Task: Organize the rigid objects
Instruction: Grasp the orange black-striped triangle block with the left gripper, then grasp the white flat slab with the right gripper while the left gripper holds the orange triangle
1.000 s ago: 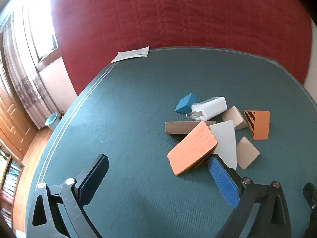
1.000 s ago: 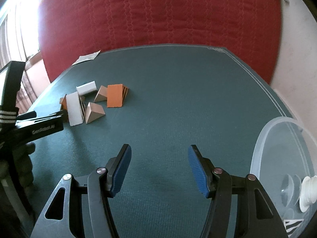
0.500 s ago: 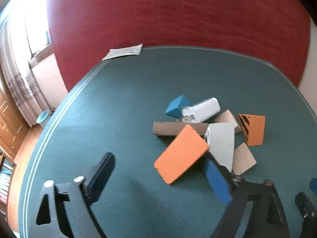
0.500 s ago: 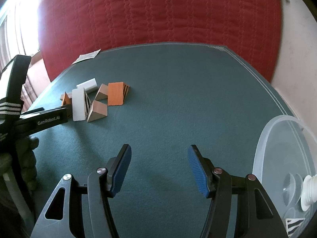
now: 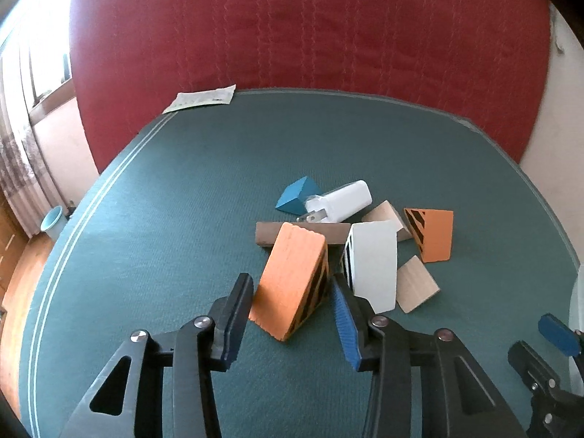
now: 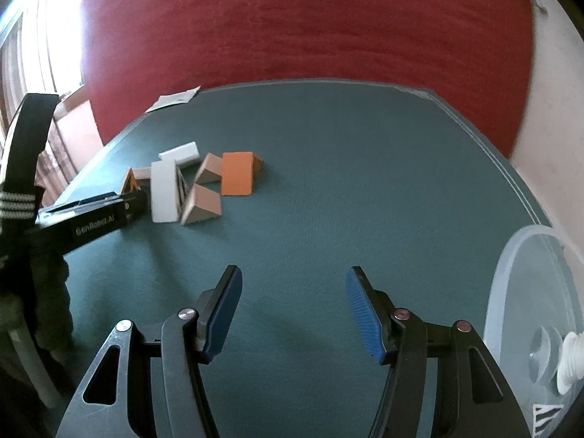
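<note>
Left wrist view: we see the left tool [image 5: 292,294] with its jaws closing around the orange wedge [image 5: 292,279] — the wedge sits between the two pads, its black-striped side toward the blue pad at 3 o'clock, tilted up on the green worktop [image 5: 164,219]. Whether the pads already press on it we cannot tell for sure. Just at 3 o'clock of the wedge lies a white block [image 5: 374,262], and behind both, toward 12 o'clock, a brown bar [image 5: 266,233], a blue block [image 5: 297,195] and a white charger [image 5: 343,202]. A second orange wedge [image 5: 432,233] and two tan wedges lie further toward 2 o'clock. In the right wrist view our right tool [image 6: 294,310] hovers over bare worktop, jaws moderately apart and holding nothing — a clear plastic bin [image 6: 525,292] sits at its 3 o'clock, the pile well away at 10 o'clock.
</note>
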### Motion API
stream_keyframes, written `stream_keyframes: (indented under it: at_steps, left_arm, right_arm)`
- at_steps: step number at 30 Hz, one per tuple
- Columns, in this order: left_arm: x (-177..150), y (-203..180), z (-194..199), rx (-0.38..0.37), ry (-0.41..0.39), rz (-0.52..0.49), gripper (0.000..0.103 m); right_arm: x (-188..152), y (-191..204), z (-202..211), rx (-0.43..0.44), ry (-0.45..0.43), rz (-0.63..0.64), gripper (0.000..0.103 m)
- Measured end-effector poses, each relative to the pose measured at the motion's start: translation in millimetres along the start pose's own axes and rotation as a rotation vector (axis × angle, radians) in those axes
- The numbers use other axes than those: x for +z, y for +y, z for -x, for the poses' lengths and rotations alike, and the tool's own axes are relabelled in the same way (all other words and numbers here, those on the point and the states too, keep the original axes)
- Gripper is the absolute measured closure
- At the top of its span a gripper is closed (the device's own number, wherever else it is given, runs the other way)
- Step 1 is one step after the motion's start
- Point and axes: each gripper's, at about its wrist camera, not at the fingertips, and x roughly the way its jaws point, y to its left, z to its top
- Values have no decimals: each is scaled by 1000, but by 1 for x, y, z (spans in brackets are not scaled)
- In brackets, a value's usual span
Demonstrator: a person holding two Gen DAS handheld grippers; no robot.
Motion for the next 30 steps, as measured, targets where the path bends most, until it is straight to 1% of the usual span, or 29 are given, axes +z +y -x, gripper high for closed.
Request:
stream_keyframes:
  at_steps: [4, 5, 6, 9, 13, 20, 23, 25, 27, 30]
  left_arm:
    - [-6, 3, 12, 23, -30, -5, 58]
    - [-7, 4, 15, 30, -39, -9, 65]
    - [-9, 5, 18, 32, -44, -13, 68]
    - [-13, 11, 24, 44, -57, -12, 68]
    - [-18, 18, 24, 36, -44, -3, 69]
    - [-27, 23, 32, 14, -30, 12, 69]
    - [-28, 28, 30, 6, -20, 27, 68]
    - [-27, 32, 29, 5, -16, 35, 65]
    - [-28, 33, 31, 5, -18, 43, 53]
    - [-31, 35, 35, 5, -26, 52, 42]
  right_arm:
    - [5, 9, 0, 30, 2, -6, 42]
    - [6, 10, -1, 36, 3, -6, 42]
    - [7, 12, -2, 43, 4, -4, 42]
    - [11, 17, -2, 73, 6, -4, 42]
    - [18, 28, -1, 106, -13, 11, 42]
    - [45, 55, -14, 173, -27, 24, 42]
    - [52, 66, -21, 188, -29, 50, 42]
    - [55, 73, -26, 188, -31, 73, 42]
    - [57, 78, -33, 193, -24, 88, 43]
    - [57, 85, -43, 188, -4, 112, 46]
